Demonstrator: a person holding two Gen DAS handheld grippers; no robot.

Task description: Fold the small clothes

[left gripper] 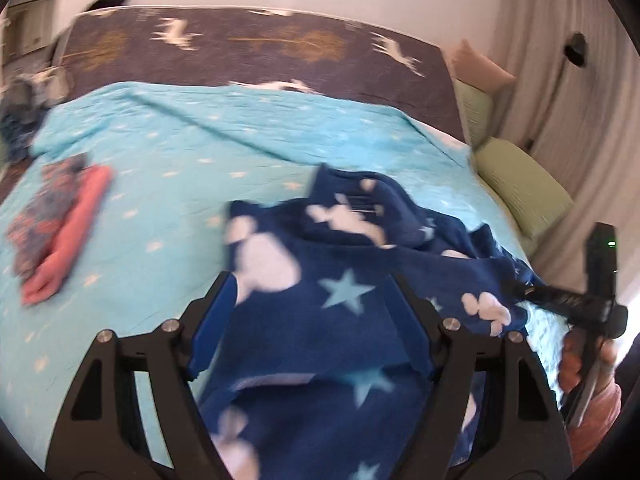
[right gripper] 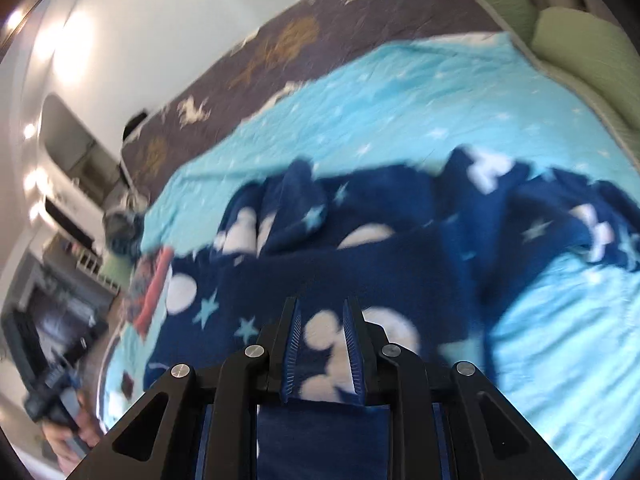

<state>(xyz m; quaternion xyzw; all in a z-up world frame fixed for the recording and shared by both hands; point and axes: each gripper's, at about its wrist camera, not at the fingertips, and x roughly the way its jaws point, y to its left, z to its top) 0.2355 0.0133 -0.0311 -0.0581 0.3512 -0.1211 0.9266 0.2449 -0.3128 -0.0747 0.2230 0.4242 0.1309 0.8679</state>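
1. At the far left edge of the bed, a blurred heap of dark blue and grey clothes [left gripper: 20, 120] lies where the turquoise star-print bedspread [left gripper: 192, 148] ends.
2. Nearer, on the left of the bedspread, sits a folded pile [left gripper: 60, 232]: a coral-pink piece beside a dark floral one, the two touching.
3. The left gripper [left gripper: 312, 320] hangs over the near middle of the bed with its jaws wide apart; the blue pads flank the fabric below and grip nothing.
4. The navy fleece garment [left gripper: 340, 280], printed with white mouse-head shapes and pale blue stars, lies rumpled across the near right of the bedspread, with a raised fold at its far side.
5. The right gripper [right gripper: 322, 344] has its jaws only narrowly parted above a white mouse-head print; whether the pads pinch the fleece I cannot tell.
6. In the left wrist view a hand [left gripper: 580, 360] holds the right gripper's handle at the garment's right edge.
7. Green pillows [left gripper: 524, 188] line the bed's right side.
8. No containers show.
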